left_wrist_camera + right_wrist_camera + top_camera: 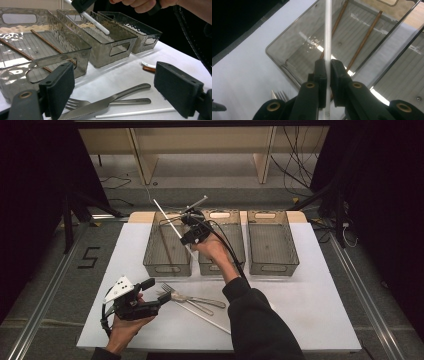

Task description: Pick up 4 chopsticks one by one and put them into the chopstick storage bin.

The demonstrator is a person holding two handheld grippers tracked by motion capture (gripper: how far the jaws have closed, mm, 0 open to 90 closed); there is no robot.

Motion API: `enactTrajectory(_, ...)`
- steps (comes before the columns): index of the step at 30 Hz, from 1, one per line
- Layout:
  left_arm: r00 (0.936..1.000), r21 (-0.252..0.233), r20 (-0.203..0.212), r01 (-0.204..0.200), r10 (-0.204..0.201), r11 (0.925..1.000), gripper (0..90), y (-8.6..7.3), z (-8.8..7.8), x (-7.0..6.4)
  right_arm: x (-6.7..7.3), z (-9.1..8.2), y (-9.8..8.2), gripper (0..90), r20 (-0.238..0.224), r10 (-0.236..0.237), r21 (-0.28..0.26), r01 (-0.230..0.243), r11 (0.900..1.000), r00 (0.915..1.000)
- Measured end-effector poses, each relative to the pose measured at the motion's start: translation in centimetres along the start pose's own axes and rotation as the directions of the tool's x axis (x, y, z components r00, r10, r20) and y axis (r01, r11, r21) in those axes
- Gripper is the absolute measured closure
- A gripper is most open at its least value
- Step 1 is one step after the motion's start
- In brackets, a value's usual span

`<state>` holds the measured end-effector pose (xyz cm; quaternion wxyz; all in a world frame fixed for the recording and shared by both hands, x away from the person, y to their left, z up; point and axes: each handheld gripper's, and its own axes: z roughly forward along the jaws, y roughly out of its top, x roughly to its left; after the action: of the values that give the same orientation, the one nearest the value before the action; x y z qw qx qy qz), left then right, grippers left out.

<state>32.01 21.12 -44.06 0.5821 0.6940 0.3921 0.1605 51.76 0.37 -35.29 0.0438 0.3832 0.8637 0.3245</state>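
Observation:
My right gripper is shut on a thin white stick, held slantwise in the air over the left bin and the middle bin. Two brown chopsticks lie in the left bin. At the table's front left, my left gripper rests open with nothing between its pads. Just past its jaws lie a fork, a knife and a second white stick.
Three translucent grey bins stand side by side at the back of the white table; the right bin looks bare inside. A small white and brown piece lies on the table beyond the cutlery. Dark floor borders the table.

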Motion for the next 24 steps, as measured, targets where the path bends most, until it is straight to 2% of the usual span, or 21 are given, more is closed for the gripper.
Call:
enactTrajectory(7,1.0000,-0.003,0.001,0.004,-0.004,1.0000,16.5,0.0,0.0,0.0,-0.1,0.9,0.5,84.7,-0.007,0.033,-0.004,-0.033,0.999,0.9994)
enactTrajectory(11,1.0000,-0.003,0.002,0.004,-0.004,1.0000,16.5,0.0,0.0,0.0,-0.2,1.4,0.8,84.7,0.006,0.036,-0.003,-0.036,0.999,0.9993)
enactTrajectory(16,1.0000,-0.001,0.004,0.001,-0.001,1.0000,16.5,0.0,0.0,0.0,-0.5,2.0,0.9,84.7,0.006,0.064,0.003,-0.064,0.998,0.9980)
enactTrajectory(24,1.0000,-0.002,0.004,0.002,-0.002,1.0000,16.5,0.0,0.1,0.0,-0.7,2.5,1.0,84.7,0.008,0.099,-0.014,-0.099,0.995,0.9951)
